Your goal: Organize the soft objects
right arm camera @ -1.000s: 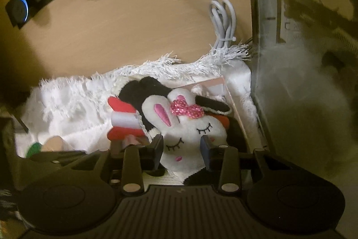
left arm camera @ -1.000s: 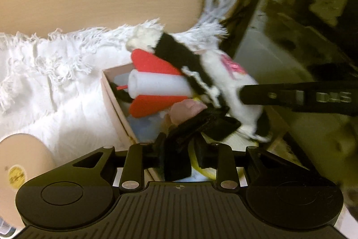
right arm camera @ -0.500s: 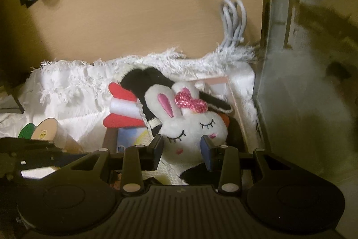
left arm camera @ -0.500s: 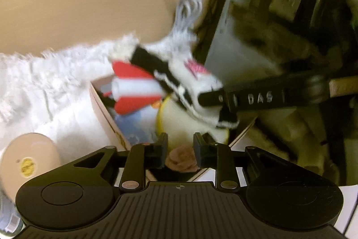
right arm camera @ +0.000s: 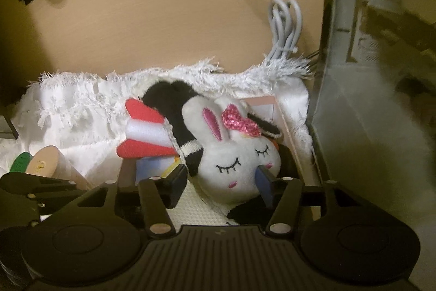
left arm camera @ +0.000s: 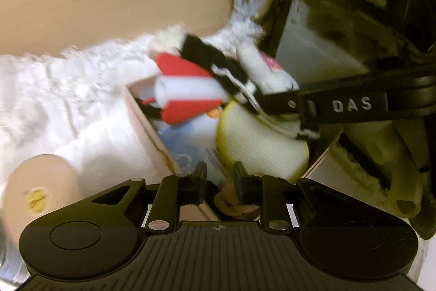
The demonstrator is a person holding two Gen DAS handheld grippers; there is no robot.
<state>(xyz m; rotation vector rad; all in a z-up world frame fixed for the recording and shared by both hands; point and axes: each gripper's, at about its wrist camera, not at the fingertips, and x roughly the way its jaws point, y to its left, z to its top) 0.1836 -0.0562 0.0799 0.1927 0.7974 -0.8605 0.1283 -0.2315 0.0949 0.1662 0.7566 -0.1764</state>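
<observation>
Left wrist view: "DAS" marks the right gripper (left arm camera: 261,103), just opened around the bunny (right arm camera: 239,163); left gripper (left arm camera: 219,182) closed.

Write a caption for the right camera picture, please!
Open right tool around a sleepy bunny plush in the box.

Red-and-white foam rolls (left arm camera: 188,89) and plush (blurred) (left arm camera: 261,73) fill the cardboard box (left arm camera: 147,125)
</observation>
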